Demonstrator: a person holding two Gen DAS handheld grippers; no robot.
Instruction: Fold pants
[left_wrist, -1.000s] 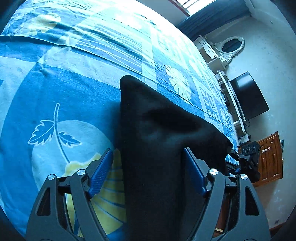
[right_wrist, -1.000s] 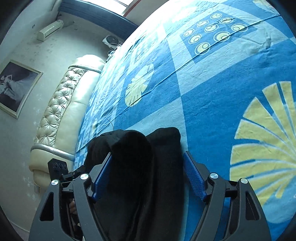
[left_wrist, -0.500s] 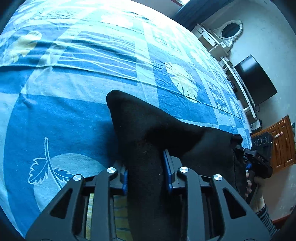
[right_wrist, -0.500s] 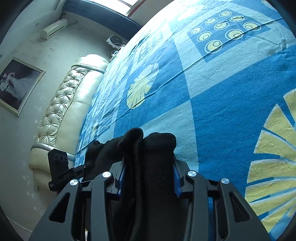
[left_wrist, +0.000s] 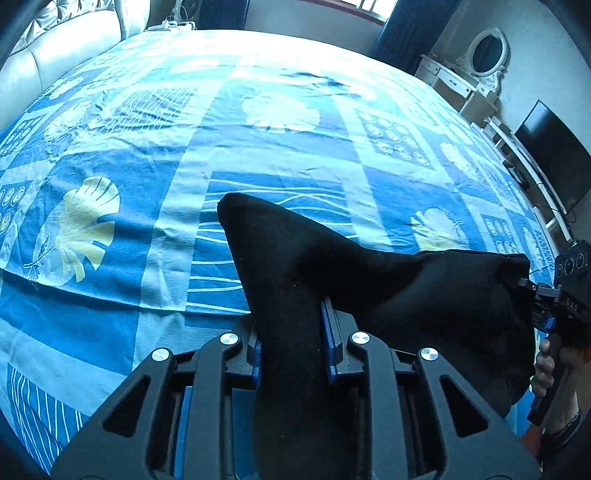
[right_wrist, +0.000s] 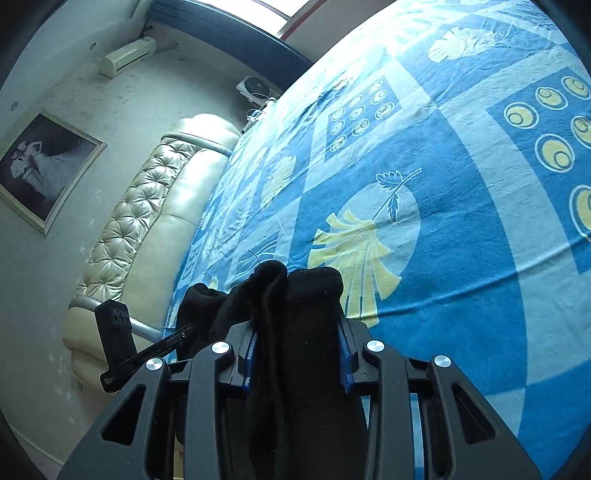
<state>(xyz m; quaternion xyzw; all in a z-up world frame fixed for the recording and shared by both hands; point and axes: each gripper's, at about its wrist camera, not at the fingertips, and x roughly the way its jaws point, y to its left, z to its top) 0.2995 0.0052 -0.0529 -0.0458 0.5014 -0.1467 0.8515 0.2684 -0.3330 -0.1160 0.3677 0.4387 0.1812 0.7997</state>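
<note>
The black pants (left_wrist: 388, 288) hang stretched between my two grippers above the bed. My left gripper (left_wrist: 293, 339) is shut on one bunched end of the pants. My right gripper (right_wrist: 297, 350) is shut on the other bunched end (right_wrist: 295, 295). In the left wrist view the right gripper (left_wrist: 565, 302) shows at the far right, held by a hand. In the right wrist view the left gripper (right_wrist: 118, 343) shows at the lower left. The lower part of the pants is hidden behind the jaws.
A bed with a blue, white and yellow patterned sheet (left_wrist: 258, 147) fills both views. A cream tufted headboard (right_wrist: 147, 221) stands at its far side. A dresser with an oval mirror (left_wrist: 484, 55) and a dark TV (left_wrist: 554, 155) stand along the right wall.
Both grippers closed on the black pants, which lay between open jaws a second ago. Both have since lifted the pants off the sheet, so more of the bed shows.
</note>
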